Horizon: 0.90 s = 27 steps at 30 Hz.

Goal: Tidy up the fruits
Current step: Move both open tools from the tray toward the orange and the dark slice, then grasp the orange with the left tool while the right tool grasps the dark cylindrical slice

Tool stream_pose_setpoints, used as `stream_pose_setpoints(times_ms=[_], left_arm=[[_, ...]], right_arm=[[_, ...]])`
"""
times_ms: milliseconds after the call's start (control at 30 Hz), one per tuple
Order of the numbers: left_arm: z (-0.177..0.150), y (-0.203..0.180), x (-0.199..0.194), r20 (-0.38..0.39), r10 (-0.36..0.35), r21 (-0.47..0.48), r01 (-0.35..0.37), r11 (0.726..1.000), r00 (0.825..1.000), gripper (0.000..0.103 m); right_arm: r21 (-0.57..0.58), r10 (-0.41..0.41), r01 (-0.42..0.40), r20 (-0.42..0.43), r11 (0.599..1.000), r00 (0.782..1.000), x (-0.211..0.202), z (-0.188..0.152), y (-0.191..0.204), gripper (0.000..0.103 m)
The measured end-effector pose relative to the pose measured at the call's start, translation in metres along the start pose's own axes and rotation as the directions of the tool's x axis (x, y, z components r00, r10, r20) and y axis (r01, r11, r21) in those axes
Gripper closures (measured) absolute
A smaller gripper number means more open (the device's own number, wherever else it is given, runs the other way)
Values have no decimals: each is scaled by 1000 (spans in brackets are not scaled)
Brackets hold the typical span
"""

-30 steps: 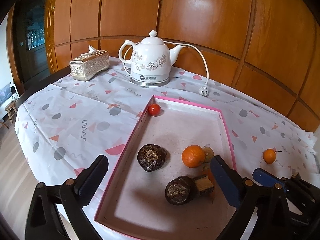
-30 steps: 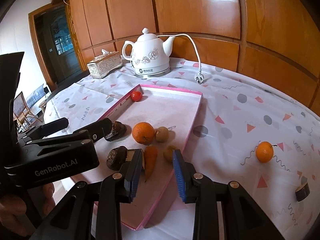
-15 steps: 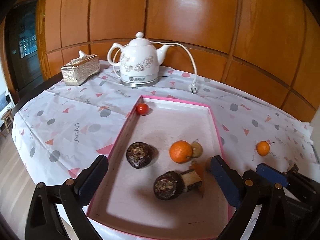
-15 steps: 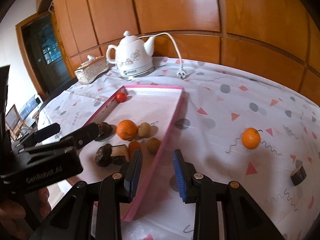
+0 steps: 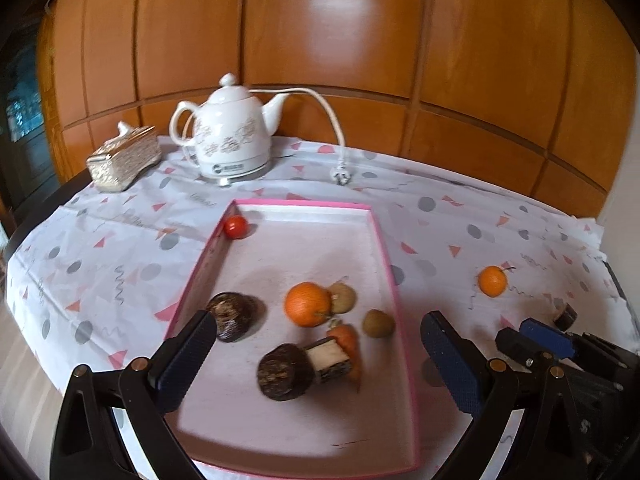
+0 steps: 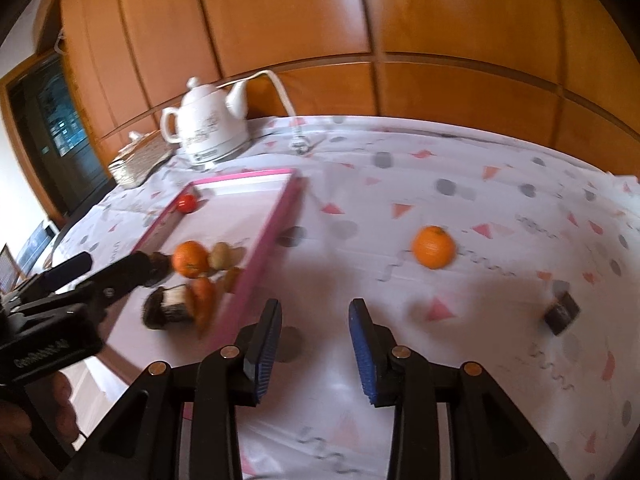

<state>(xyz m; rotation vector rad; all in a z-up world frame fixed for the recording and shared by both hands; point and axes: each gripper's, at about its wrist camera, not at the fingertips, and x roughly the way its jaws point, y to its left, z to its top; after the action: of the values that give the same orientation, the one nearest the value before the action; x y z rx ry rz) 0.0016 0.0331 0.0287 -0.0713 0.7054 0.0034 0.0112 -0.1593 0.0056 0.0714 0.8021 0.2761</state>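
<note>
Pointing kettleward: pink tray [image 5: 390, 276] lengthwise.

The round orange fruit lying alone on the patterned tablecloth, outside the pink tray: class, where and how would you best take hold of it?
Grip the round orange fruit across its widest middle, coming from above and in front with the right gripper, whose empty jaws are opening. It is a ball with bare cloth all round, so pads must straddle its centre or it may roll.

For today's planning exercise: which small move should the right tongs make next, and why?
Probably forward toward the orange on the tablecloth. It lies outside the pink tray where other fruit sits, and the right tongs are opening with nothing between them.
</note>
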Motion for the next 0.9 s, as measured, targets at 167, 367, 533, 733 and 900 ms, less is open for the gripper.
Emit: stream_pose_setpoints(times_ms=[167, 367, 533, 733, 900], left_arm=[[5, -22, 1, -6, -54, 41, 54, 998, 999, 1], [7, -53, 7, -29, -123, 108, 126, 986, 992, 1], [7, -78, 14, -60, -164, 157, 172, 973, 985, 1], [4, -100, 26, -99, -184, 194, 200, 960, 978, 1], [5, -113, 39, -127, -193, 205, 216, 955, 973, 1]], right_arm=[[73, -66, 66, -4, 995, 998, -8, -6, -37, 68], [194, -164, 162, -8, 968, 986, -20, -16, -90, 67], [289, -243, 236, -13, 928, 970, -29, -23, -129, 56], [387, -283, 277, -42, 880, 958, -24, -28, -168, 51], [439, -260, 258, -57, 860, 964, -15, -25, -185, 51]])
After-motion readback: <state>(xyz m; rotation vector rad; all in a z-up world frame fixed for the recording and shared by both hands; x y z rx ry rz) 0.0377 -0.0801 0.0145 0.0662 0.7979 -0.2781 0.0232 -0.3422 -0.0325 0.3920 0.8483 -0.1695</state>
